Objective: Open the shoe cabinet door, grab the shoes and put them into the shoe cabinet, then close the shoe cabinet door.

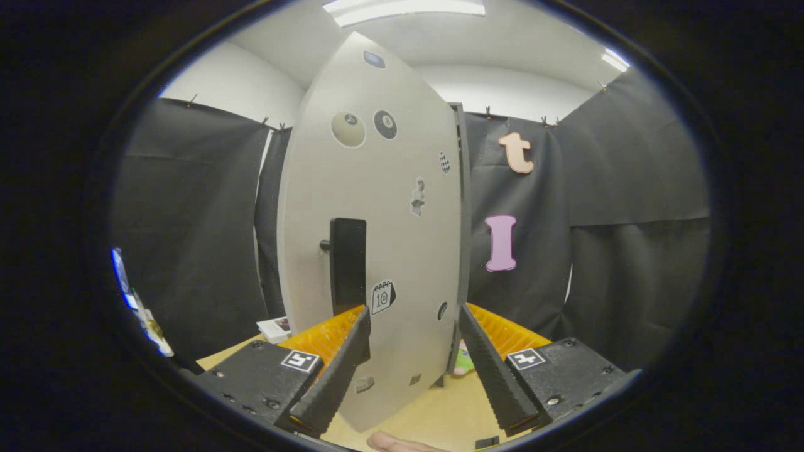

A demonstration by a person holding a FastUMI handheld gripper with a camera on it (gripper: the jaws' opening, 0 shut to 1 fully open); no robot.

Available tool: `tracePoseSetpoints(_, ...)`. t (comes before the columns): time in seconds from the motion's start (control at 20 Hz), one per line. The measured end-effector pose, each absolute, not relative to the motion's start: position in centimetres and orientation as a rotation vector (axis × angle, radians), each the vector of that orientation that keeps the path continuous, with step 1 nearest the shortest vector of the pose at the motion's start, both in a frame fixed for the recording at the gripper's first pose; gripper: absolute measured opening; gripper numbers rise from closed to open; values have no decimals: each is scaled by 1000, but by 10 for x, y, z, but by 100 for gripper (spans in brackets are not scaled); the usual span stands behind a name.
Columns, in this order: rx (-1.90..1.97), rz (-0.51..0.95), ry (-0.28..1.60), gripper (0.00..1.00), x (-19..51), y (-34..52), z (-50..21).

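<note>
Shoe cabinet door is what we're staring at, a pale panel with stickers on it, standing upright on the wooden worktop right ahead of our gripper. Its black handle sits on the door's left half, just above the left finger's tip. The fingers are apart with nothing clamped between them; the lower part of the door shows in the gap, and we can't tell whether either finger actually touches it.

As for progress, honestly hard to call. The door looks swung at an angle, since its right edge meets a darker upright strip that we take for the cabinet frame or the door's own edge, so it might be partly open. We can't see inside the cabinet from here, and the shoes aren't something we can pick out, so we'd guess we're at the door stage, either opening or closing, and can't say which.

Around the door: black cloth walls behind it on both sides, a small white card or booklet lying on the worktop to the left of the door's foot, and something pink and green peeking out at the door's lower right corner, too hidden to name. That last bit could get in the way when the door swings.
</note>
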State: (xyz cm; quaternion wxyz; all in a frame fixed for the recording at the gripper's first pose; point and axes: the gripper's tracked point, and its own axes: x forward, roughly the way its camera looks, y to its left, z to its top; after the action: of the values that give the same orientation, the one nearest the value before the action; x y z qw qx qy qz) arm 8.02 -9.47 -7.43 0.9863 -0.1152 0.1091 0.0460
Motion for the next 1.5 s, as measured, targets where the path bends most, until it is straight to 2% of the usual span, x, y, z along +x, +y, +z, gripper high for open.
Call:
tracePoseSetpoints(0.3,-199,91,198,94,114,-35,-103)
tracePoseSetpoints(0.5,-170,150,246,95,125,9,-140)
tracePoseSetpoints(0.85,-220,129,249,97,57,6,-155)
tracePoseSetpoints(1.3,-153,52,133,97,-30,-41,-98)
tracePoseSetpoints(1.5,-150,-47,111,97,-54,-69,-85)
